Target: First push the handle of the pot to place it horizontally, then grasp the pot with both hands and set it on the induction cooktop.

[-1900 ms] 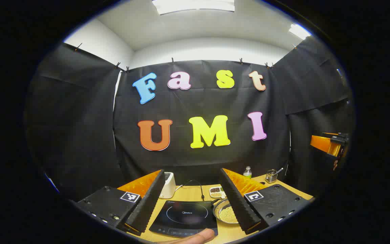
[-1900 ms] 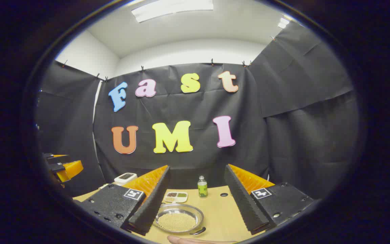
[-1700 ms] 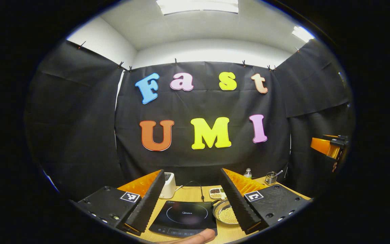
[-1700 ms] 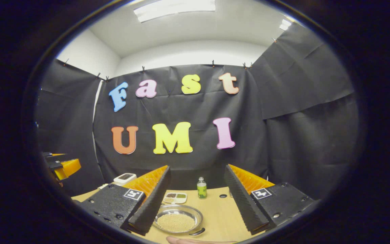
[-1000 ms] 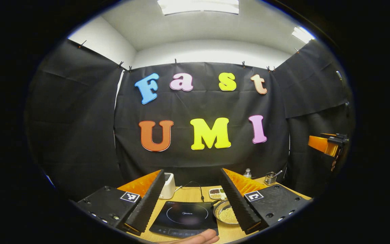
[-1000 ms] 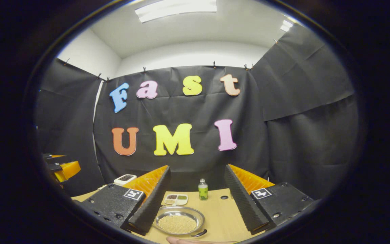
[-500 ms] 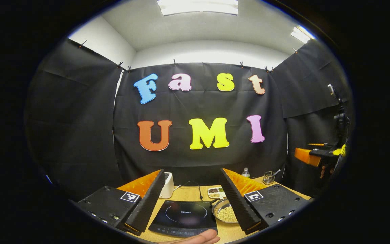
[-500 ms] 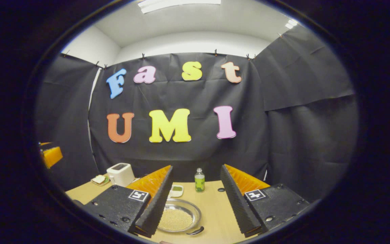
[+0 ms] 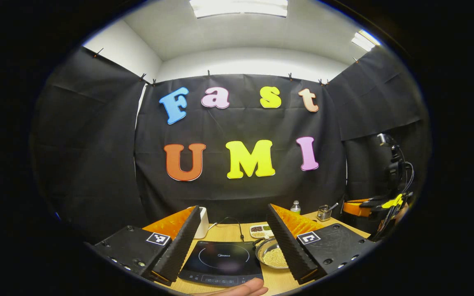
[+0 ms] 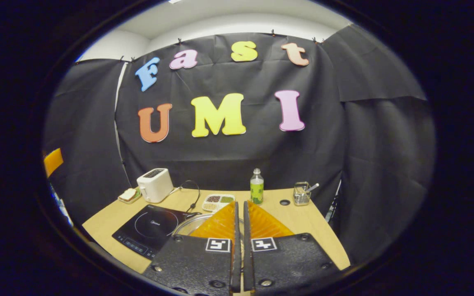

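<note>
A shallow metal pot [image 9: 272,257] holding small pale beads sits on the wooden table just right of the black induction cooktop [image 9: 220,261]. A dark handle [image 9: 257,243] sticks out toward the cooktop. My left gripper [image 9: 233,206] hovers open above the cooktop's near edge. My right gripper [image 10: 240,203] is shut with nothing between its fingers, above the pot, whose rim [image 10: 185,225] peeks out left of the fingers. The cooktop [image 10: 150,228] lies further left. In the left gripper view the right gripper [image 9: 368,204] hangs at the far right.
At the table's back stand a white toaster [image 10: 154,185], a small plate with bread [image 10: 129,195], a compartment tray [image 10: 218,202], a green-labelled bottle [image 10: 256,187] and a wire basket [image 10: 301,193]. A power cord [image 10: 191,191] runs behind the cooktop. A fingertip [image 9: 237,290] shows at the bottom.
My right gripper has shut and moved closer over the pot, now looking down on the whole table. The left gripper has barely moved and stays open.
</note>
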